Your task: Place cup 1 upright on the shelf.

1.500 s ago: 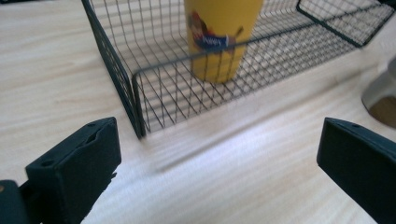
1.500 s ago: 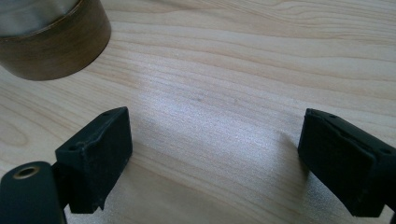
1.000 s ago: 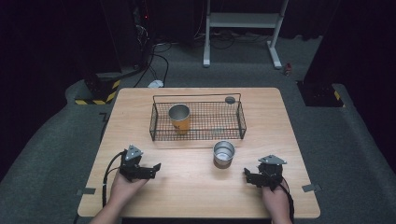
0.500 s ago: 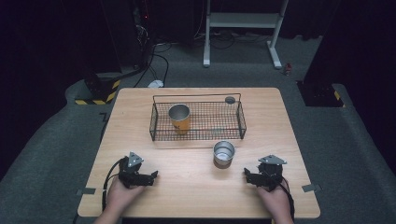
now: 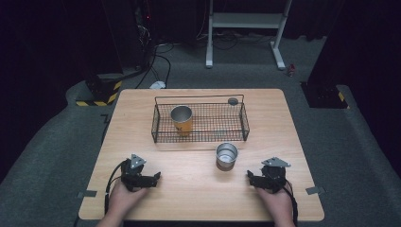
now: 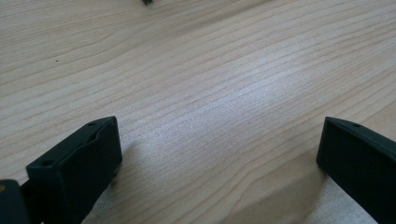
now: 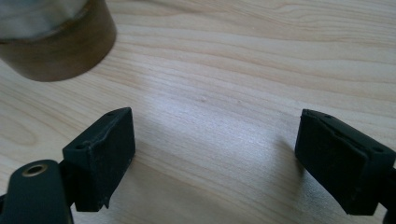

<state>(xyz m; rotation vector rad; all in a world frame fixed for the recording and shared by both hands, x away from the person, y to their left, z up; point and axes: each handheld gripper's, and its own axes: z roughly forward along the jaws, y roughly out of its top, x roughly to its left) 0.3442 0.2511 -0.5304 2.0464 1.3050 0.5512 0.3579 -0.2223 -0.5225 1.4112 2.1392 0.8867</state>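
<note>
Steel cup (image 5: 226, 155) stands upright, fwd-left of my right gripper (image 5: 255, 180), nearer it than left gripper (image 5: 150, 179). Both sets of jaws spread wide, gripping nothing.

Wire basket (image 5: 213, 128): black mesh, on wooden table (image 5: 137, 127), far half.
Orange cup (image 5: 181, 120): upright inside the basket, left end.
Dark disc (image 5: 232, 100): at the basket's far right corner.
White stand (image 5: 246, 21): on the floor, well beyond the basket.
Striped block (image 5: 99, 97): floor, left of the basket.
Cables (image 5: 158, 59): floor, beyond the basket's left end.
</note>
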